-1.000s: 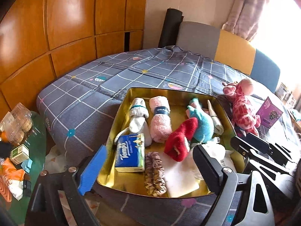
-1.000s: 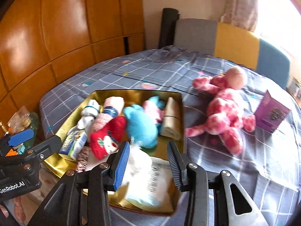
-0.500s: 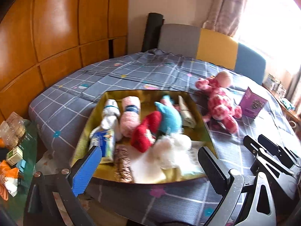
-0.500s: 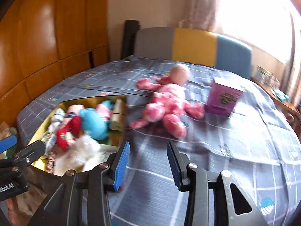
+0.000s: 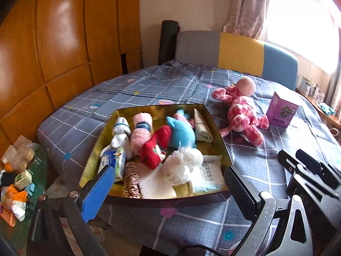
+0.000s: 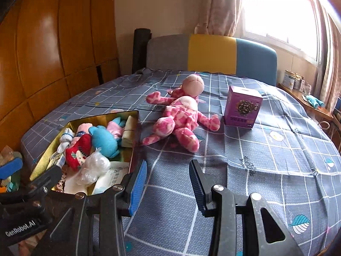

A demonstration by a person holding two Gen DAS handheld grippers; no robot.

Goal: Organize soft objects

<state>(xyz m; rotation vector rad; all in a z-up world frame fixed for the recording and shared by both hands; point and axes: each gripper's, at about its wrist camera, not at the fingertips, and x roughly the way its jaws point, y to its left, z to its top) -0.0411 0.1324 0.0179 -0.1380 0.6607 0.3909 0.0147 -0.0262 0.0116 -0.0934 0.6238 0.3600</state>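
The gold tray (image 5: 217, 136) sits at the near edge of the bed (image 5: 149, 89), close to its wardrobe-side corner, and is packed with soft things. Along its far wall lie a white rolled sock (image 5: 121, 130), a pink rolled towel (image 5: 141, 132), a blue plush (image 5: 183, 135) and a folded beige cloth (image 5: 202, 128). A red knitted sock (image 5: 154, 149) leans across the middle. Toward the near wall are a tissue pack (image 5: 116, 164), a brown scrunchie (image 5: 131, 180), a white fluffy bundle (image 5: 183, 165) and a flat white packet (image 5: 207, 176).

Outside the tray, the pink spotted plush toy (image 6: 181, 117) lies sprawled on the checked bedspread, near the tray's far right corner but not touching it. A purple box (image 6: 243, 108) stands upright just beside the toy, on the window side.

The left gripper (image 5: 168, 194) hangs over the tray's near wall, its claw spread fully apart with nothing between the pads. The right gripper (image 6: 168, 185) is over bare bedspread right of the tray, pointing toward the plush toy; its claw stands partly apart and empty.

Beyond the bed are a grey, yellow and blue headboard (image 6: 211, 53), a wooden wardrobe (image 5: 64, 42) and a curtain (image 6: 221, 6). A small green table (image 5: 23, 192) with snack packets sits off the bed's near corner.
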